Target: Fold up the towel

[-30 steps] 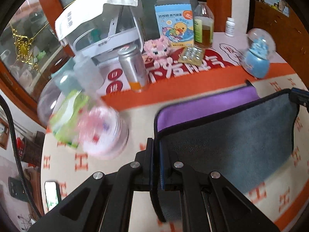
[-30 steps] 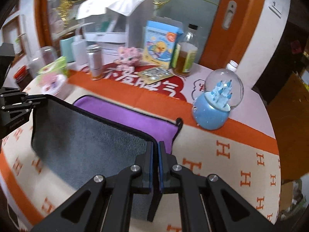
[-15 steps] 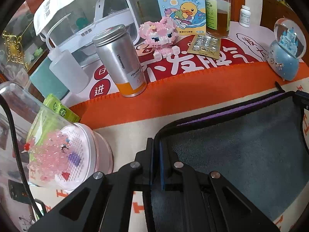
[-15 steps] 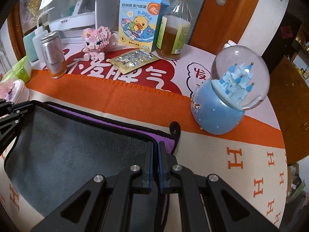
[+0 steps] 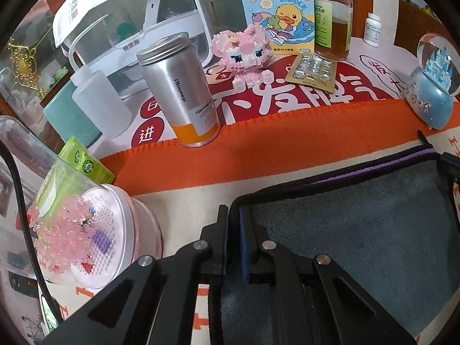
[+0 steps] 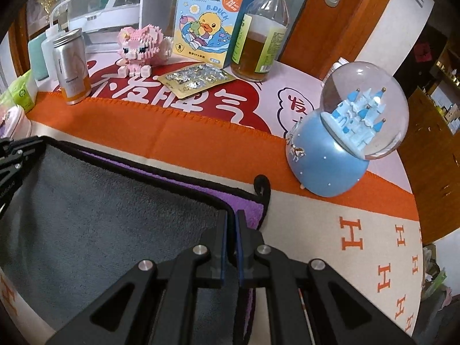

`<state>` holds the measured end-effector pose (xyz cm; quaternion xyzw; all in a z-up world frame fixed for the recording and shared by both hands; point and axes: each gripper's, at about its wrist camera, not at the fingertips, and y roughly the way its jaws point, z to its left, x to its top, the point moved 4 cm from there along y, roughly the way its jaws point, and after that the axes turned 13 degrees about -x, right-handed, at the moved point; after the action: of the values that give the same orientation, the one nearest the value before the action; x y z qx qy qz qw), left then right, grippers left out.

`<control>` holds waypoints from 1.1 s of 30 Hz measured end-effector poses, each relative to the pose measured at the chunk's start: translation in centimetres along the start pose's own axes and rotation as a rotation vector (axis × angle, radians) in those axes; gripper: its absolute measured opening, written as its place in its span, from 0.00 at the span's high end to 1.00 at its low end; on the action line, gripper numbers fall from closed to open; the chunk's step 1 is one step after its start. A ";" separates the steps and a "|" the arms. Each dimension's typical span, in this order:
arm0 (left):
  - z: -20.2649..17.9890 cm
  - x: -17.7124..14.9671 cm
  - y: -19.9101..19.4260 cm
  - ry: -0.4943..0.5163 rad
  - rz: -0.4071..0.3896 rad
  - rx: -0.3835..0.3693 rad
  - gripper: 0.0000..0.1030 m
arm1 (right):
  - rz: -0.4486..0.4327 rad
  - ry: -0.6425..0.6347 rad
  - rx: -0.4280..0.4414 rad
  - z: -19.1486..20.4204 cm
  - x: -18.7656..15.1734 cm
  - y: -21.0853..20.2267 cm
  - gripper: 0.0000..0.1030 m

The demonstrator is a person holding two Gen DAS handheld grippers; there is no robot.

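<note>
The towel is grey on one side and purple on the other, with black edging, and lies folded over itself on the table. My left gripper is shut on its near-left corner. My right gripper is shut on the opposite corner of the grey top layer. A thin purple strip of the lower layer shows beyond the grey edge. The towel's black hanging loop lies at the far right corner. The other gripper shows at each view's edge.
Beyond the towel stand a silver can, a pink block figure, a blister pack, a duck box, an amber bottle and a blue snow globe. A pink domed ornament sits close to my left gripper.
Both grippers have carried the grey layer away from me and down over the purple layer. The purple area has shrunk to a thin strip at the far edge.
</note>
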<state>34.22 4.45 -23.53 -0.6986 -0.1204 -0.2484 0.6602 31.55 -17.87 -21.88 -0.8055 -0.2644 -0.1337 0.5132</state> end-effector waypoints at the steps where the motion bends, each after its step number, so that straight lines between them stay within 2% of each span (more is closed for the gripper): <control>1: 0.0 0.0 0.0 0.001 -0.003 0.003 0.91 | -0.001 0.001 -0.003 0.0 0.0 -0.1 0.95; 4: -0.1 0.1 -0.2 0.007 -0.014 0.017 0.87 | 0.001 0.004 0.001 0.0 0.0 0.0 0.94; 6: -0.1 0.2 -0.4 0.008 -0.018 0.021 0.79 | 0.008 0.010 0.002 -0.2 0.0 -0.2 0.94; 8: -0.1 0.3 -0.9 0.005 -0.031 0.027 0.60 | 0.008 0.013 0.000 -0.3 0.1 -0.5 0.93; 11: -0.1 0.5 -1.8 -0.001 -0.060 0.028 0.41 | 0.001 0.012 -0.011 -0.5 0.1 -1.0 0.92; 17: -0.5 1.0 -3.8 -0.010 -0.096 0.009 0.28 | -0.010 0.032 -0.002 -0.8 0.1 -2.4 0.91; 24: -0.9 0.9 -6.6 -0.040 -0.128 -0.039 0.19 | -0.028 0.074 0.004 -1.2 -0.1 -4.5 0.74; 33: -1.3 0.2 -10.4 -0.071 -0.151 -0.105 0.15 | -0.056 0.123 0.033 -1.1 -1.0 -8.4 0.74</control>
<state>28.96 4.14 -14.45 -0.7297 -0.1827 -0.2785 0.5972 26.08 -16.34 -15.48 -0.7794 -0.2572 -0.1928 0.5377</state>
